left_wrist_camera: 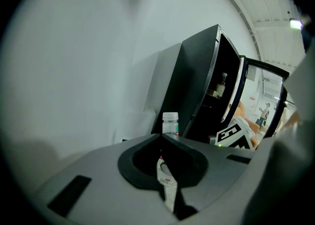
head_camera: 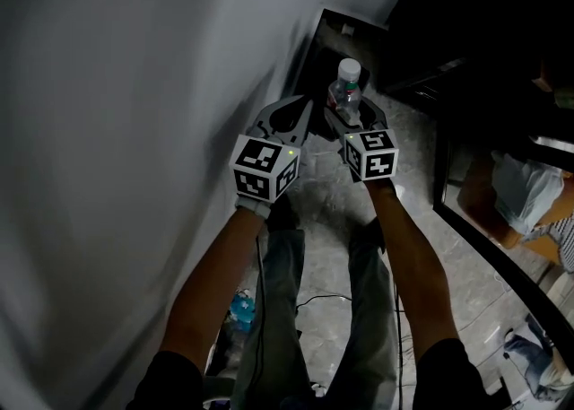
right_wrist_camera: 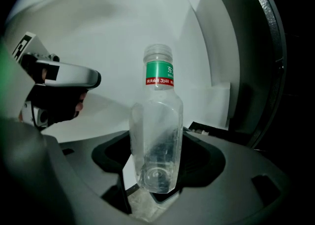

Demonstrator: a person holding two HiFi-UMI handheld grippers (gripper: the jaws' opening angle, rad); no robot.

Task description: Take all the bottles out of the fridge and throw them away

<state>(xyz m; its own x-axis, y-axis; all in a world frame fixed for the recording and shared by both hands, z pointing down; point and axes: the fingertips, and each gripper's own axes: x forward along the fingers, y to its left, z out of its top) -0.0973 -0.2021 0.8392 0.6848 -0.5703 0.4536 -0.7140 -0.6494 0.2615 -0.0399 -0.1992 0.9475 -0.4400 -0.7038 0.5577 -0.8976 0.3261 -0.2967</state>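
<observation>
Pinching the clear bottle (right_wrist_camera: 157, 135) low on its body, upright and out in front of the fridge (left_wrist_camera: 206, 81), the right gripper (head_camera: 352, 115) may let it tip and drop if jolted, while the left gripper (head_camera: 296, 117) keeps its jaws pressed together.

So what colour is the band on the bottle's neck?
Green band on bottle, red stripe beneath; right gripper view.

A dim indoor room, likely domestic: black fridge (left_wrist_camera: 194, 83) against white wall (left_wrist_camera: 98, 47), marble-tiled floor (head_camera: 475, 292).
</observation>
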